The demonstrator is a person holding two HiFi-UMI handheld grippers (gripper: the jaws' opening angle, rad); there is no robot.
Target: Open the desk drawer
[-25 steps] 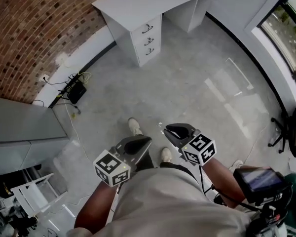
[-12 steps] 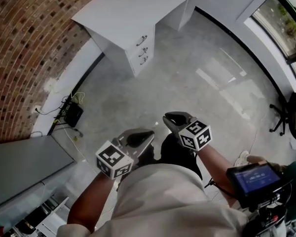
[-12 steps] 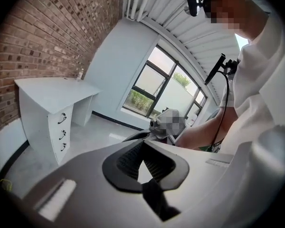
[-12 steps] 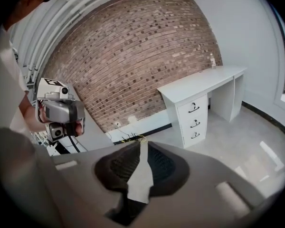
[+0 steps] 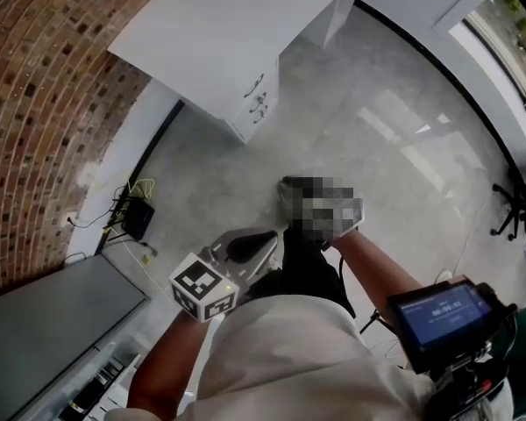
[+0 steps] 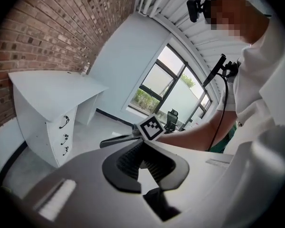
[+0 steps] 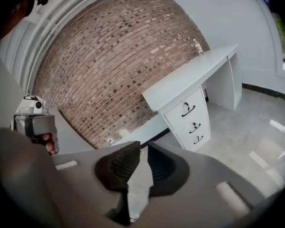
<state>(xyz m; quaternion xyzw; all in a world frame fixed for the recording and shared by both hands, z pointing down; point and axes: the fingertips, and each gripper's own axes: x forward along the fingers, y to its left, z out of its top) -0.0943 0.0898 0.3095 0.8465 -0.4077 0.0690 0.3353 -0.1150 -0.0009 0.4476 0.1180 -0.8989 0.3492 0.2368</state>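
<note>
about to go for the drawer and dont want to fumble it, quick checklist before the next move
1. Desk drawers in view: ok, three, all shut.
2. Top handle within reach: not ok, the desk stands well off across the floor.
3. Left gripper empty: ok, jaws together on nothing.
4. Right gripper empty: ok, jaws a slit apart.
5. Jaws wide enough for a handle: not ok.

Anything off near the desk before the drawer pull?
Nothing damaged or askew. The desk stands square and its three drawers all look shut. The only clutter is a black box with loose cables on the floor by the brick wall.
</note>
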